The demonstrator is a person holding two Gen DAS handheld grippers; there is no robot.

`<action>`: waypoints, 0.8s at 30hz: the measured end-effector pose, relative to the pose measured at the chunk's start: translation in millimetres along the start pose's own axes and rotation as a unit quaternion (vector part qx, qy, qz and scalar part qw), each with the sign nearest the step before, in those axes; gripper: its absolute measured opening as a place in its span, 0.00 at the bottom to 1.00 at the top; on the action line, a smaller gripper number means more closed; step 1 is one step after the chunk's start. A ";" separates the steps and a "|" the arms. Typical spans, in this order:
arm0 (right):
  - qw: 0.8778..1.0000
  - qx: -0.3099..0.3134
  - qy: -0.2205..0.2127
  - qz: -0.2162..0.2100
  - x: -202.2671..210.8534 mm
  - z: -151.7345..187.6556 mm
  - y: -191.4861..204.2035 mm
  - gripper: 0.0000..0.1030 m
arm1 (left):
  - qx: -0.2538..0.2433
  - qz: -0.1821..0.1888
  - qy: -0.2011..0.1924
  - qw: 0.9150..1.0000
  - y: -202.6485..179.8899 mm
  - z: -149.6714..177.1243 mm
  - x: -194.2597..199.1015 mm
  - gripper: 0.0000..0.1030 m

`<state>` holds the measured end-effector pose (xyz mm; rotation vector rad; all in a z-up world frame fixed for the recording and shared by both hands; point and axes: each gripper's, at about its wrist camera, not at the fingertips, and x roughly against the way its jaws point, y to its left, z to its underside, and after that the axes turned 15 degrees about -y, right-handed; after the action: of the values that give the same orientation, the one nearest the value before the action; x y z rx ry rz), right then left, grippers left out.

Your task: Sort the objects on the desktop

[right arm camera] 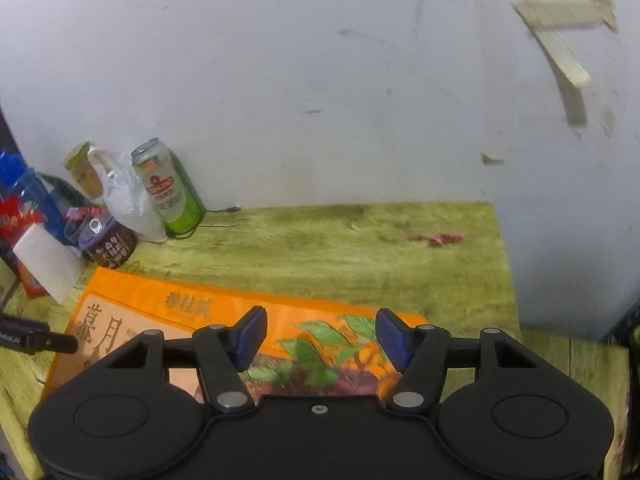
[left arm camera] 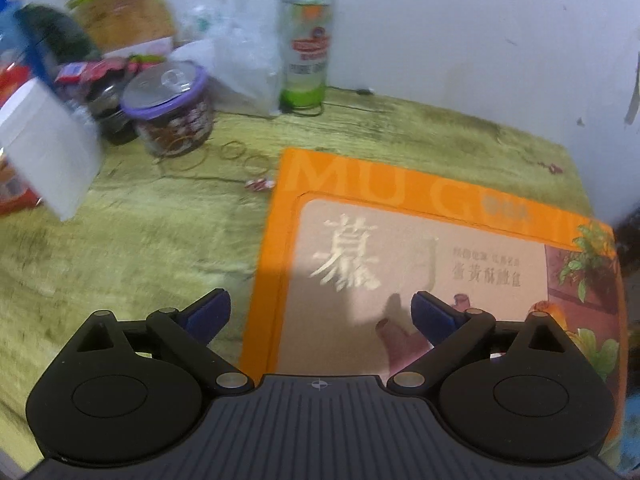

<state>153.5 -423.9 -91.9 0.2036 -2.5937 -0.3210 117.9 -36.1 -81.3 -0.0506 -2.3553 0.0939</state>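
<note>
A flat orange gift box [left arm camera: 420,240] with printed characters and a plant picture lies on the green-yellow wooden desk [left arm camera: 120,260]. My left gripper [left arm camera: 320,316] hovers over the box's near left part, jaws wide open with nothing between the blue pads. In the right wrist view the same orange box [right arm camera: 160,304] lies below my right gripper [right arm camera: 320,338], which is above the box's right end, open and holding nothing. A green and silver drink can [left arm camera: 306,44] stands upright at the wall.
At the back left stand a purple-lidded jar [left arm camera: 168,108], a clear plastic bag [left arm camera: 244,68], a white box [left arm camera: 48,148] and snack packets. Rubber bands [left arm camera: 240,156] and a small red wrapper [left arm camera: 260,185] lie near the jar. Red bits [right arm camera: 438,239] lie near the desk's right edge.
</note>
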 end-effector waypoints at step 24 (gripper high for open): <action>0.992 -0.086 0.054 0.076 107.9 39.7 25.1 0.91 | 0.045 0.117 -0.081 0.989 71.8 29.2 42.0 0.96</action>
<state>38.8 -414.4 -67.4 -0.0375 -2.4422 -0.4619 68.1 36.6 -78.3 -0.2854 -2.4944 0.3306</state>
